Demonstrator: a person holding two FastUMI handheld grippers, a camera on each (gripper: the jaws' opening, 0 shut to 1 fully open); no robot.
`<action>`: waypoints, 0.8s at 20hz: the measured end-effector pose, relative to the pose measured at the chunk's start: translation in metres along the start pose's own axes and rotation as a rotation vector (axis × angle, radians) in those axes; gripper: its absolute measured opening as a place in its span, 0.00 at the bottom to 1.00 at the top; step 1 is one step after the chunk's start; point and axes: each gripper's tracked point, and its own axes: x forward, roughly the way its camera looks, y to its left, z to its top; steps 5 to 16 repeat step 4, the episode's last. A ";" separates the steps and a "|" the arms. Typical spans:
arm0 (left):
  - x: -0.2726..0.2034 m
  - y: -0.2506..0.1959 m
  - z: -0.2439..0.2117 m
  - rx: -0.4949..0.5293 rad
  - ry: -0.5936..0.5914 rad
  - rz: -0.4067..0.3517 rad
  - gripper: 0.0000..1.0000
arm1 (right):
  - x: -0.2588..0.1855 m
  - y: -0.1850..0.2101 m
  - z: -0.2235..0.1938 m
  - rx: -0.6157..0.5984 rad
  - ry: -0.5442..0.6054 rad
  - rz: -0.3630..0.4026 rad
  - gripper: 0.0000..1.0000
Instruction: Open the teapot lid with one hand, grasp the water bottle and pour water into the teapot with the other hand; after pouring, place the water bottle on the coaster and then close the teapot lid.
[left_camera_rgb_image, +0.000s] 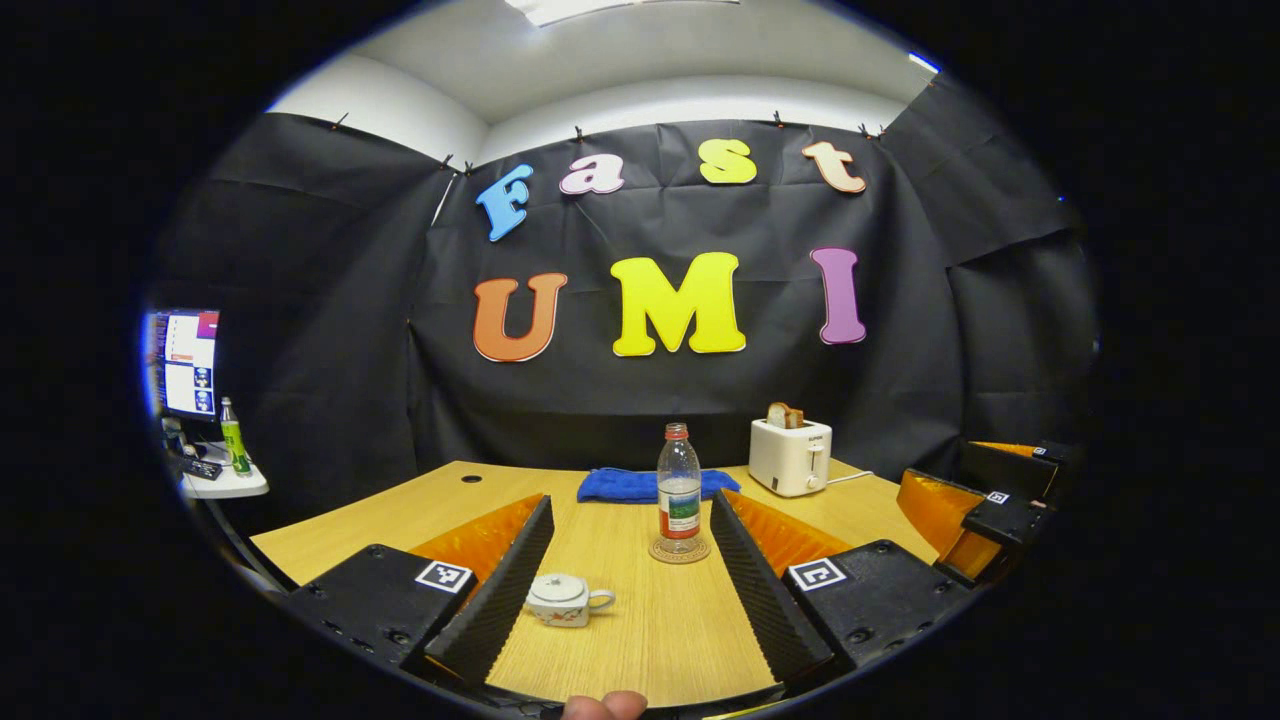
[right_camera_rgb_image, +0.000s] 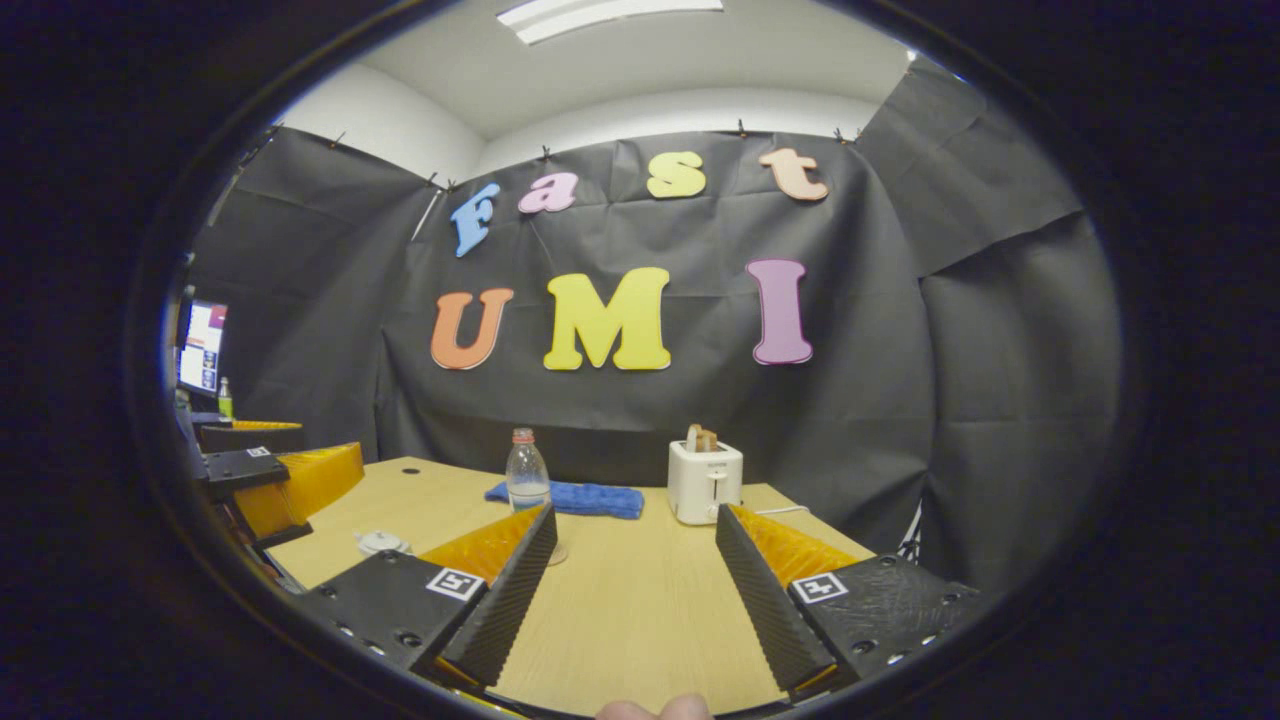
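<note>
- Left tongs (left_camera_rgb_image: 625, 560): held wide open above the near part of the table (left_camera_rgb_image: 640, 640), gripping nothing. In the right gripper view the same tongs appear at the far left edge (right_camera_rgb_image: 265, 480).
- Right tongs (right_camera_rgb_image: 635, 575): also spread wide with nothing between the fingers. In the left gripper view they appear at the right edge (left_camera_rgb_image: 985, 515).
- Teapot (left_camera_rgb_image: 565, 598): small and white, lid seated on top, handle pointing right. It stands on the table just beside the left finger (left_camera_rgb_image: 500, 590) of the left tongs, between the two fingers but not touched by them. The right gripper view shows just its top (right_camera_rgb_image: 382, 542) behind the left finger body.
- Water bottle (left_camera_rgb_image: 679, 490): clear, red cap, upright on the coaster (left_camera_rgb_image: 679, 550), farther off than the teapot and to its right. The right gripper view shows its upper part (right_camera_rgb_image: 526, 470); the finger hides its base.
- Blue cloth (left_camera_rgb_image: 640, 484): lies flat behind the bottle.
- Toaster (left_camera_rgb_image: 790, 455): white, bread standing in its slot, at the far right of the table.
- Monitor (left_camera_rgb_image: 188, 362): lit, far left, with a green bottle (left_camera_rgb_image: 234, 438) on a side table beside it.
- A fingertip (left_camera_rgb_image: 603, 705) shows at the bottom edge.
</note>
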 end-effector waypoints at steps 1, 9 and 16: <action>0.001 0.000 -0.001 -0.004 0.002 0.000 0.98 | 0.000 0.002 0.000 -0.004 -0.001 0.001 0.95; 0.003 0.004 -0.003 -0.015 0.014 -0.004 0.99 | 0.000 0.010 -0.003 -0.010 0.004 0.005 0.98; 0.003 0.004 -0.003 -0.015 0.014 -0.004 0.99 | 0.000 0.010 -0.003 -0.010 0.004 0.005 0.98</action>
